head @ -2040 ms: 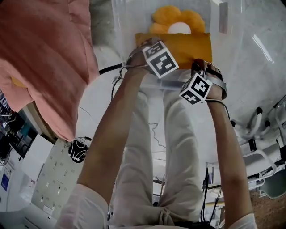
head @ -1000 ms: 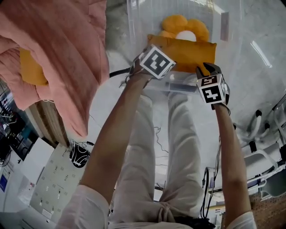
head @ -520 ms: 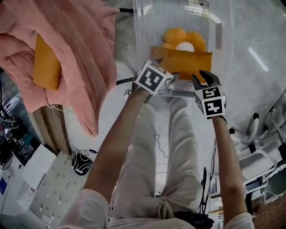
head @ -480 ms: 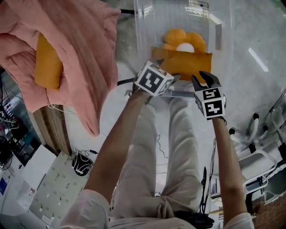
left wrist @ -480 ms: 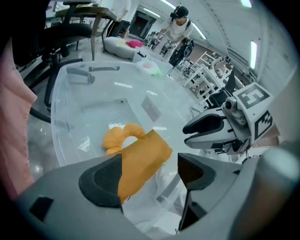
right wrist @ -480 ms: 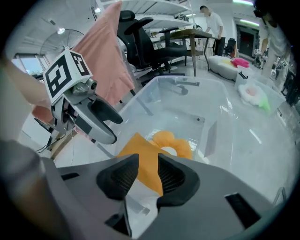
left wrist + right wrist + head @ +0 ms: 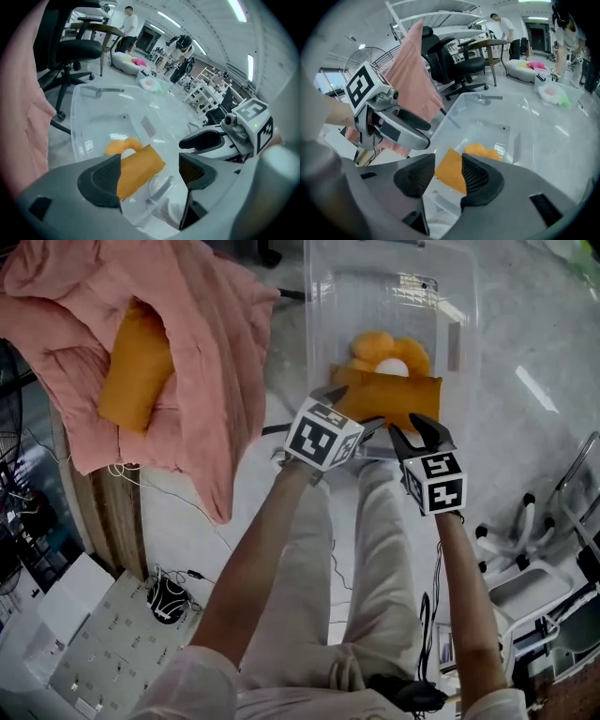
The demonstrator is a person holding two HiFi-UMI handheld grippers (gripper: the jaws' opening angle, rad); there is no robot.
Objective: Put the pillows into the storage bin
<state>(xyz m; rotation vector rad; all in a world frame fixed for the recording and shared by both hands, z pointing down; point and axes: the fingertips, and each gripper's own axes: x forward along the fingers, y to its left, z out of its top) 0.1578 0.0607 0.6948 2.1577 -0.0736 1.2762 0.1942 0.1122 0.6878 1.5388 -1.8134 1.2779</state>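
since the pillow [image 7: 389, 395] lies in the bin [image 7: 315, 334] at twelve o'clock, left gripper [image 7: 349, 411] is wide, right gripper [image 7: 415, 433] narrow, just opening, both empty.

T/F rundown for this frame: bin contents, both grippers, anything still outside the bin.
1. A rectangular orange pillow lies inside the clear bin. True.
2. The left gripper is clamped on that pillow. False: its jaws stand apart with nothing between the pads, and the pillow lies below it in the bin.
3. A flower pillow is in the bin too. True.
4. Every pillow is in the bin. False: a third pillow lies among the folds of the pink blanket, outside the bin.
5. The right gripper holds the blanket. False: its jaws have just been opening and nothing is between them.
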